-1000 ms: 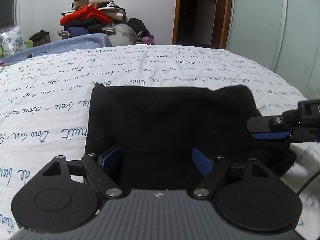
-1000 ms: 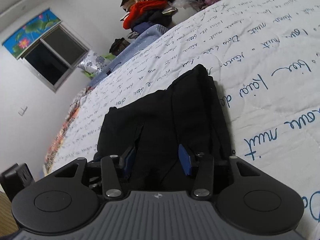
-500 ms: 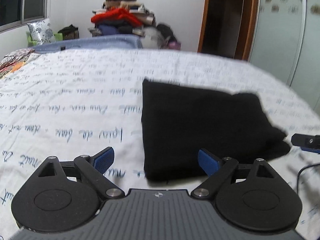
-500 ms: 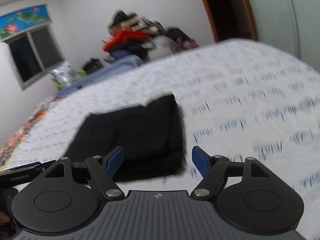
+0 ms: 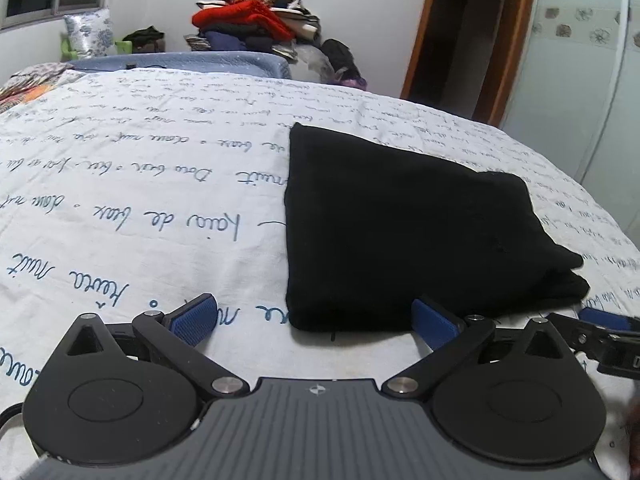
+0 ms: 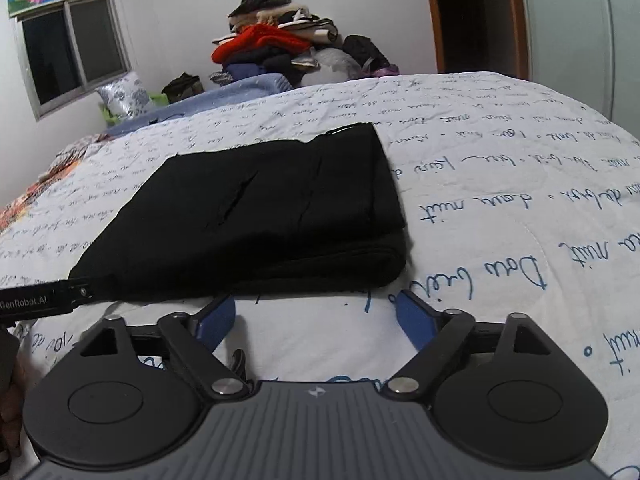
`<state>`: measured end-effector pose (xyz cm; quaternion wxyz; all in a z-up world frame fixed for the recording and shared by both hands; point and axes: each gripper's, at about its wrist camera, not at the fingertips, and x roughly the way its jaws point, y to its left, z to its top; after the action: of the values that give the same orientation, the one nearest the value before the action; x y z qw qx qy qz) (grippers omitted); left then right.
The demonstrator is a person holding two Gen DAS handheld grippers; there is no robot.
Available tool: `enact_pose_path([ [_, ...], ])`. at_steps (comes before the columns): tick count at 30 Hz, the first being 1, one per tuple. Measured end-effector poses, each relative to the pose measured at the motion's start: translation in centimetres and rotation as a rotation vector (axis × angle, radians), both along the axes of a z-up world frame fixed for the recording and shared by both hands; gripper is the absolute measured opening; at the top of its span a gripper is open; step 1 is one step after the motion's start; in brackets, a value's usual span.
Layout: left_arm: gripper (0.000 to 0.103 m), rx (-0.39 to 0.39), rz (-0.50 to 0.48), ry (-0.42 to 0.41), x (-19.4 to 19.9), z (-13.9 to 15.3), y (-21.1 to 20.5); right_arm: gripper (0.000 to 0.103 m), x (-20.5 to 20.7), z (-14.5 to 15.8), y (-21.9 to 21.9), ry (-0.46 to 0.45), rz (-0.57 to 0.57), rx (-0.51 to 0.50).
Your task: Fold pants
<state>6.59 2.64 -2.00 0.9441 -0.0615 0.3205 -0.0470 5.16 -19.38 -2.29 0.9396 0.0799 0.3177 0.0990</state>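
The black pants (image 5: pixel 400 220) lie folded into a flat rectangle on the white bed cover (image 5: pixel 120 184), which is printed with blue handwriting. My left gripper (image 5: pixel 314 316) hovers just short of their near edge, jaws opening wide, pads touching nothing. Its right finger (image 5: pixel 434 320) overlaps the pants' near edge in the picture. In the right wrist view the pants (image 6: pixel 260 216) show a thicker layered fold along their near right side. My right gripper (image 6: pixel 316 316) sits over bare cover in front of them, jaws opening, nothing between them. Each gripper's tip shows in the other's view: right (image 5: pixel 600 332), left (image 6: pixel 40 300).
A heap of clothes (image 5: pixel 256 28) with a red garment on top is piled beyond the bed's far edge. A floral pillow (image 5: pixel 90 36) and a window (image 6: pixel 76 48) are at far left. A dark doorway (image 5: pixel 460 40) and pale wardrobe doors (image 5: pixel 580 80) stand at right.
Both grippers have drawn back off the pants towards me and spread their jaws wider. The right wrist view has rolled level. The pants stay folded on the bed.
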Motion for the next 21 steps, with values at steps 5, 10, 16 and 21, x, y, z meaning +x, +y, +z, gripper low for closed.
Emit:
enact_pose_path([
  [5,0.102,0.091,-0.064,0.004,-1.7,0.3,-1.8,0.091,-0.3,0.3,0.7,0.006,-0.008,-0.051],
  [10,0.103,0.119,-0.071,0.032,-2.3,-0.3,-2.3,0.096,-1.9,0.5,3.1,0.033,-0.003,-0.153],
  [16,0.103,0.136,-0.057,0.039,-3.4,-0.4,-2.6,0.097,-2.9,0.5,3.9,0.054,-0.021,-0.161],
  [21,0.103,0.138,-0.05,0.046,-3.1,-0.5,-2.6,0.102,-2.4,0.2,4.6,0.06,-0.023,-0.193],
])
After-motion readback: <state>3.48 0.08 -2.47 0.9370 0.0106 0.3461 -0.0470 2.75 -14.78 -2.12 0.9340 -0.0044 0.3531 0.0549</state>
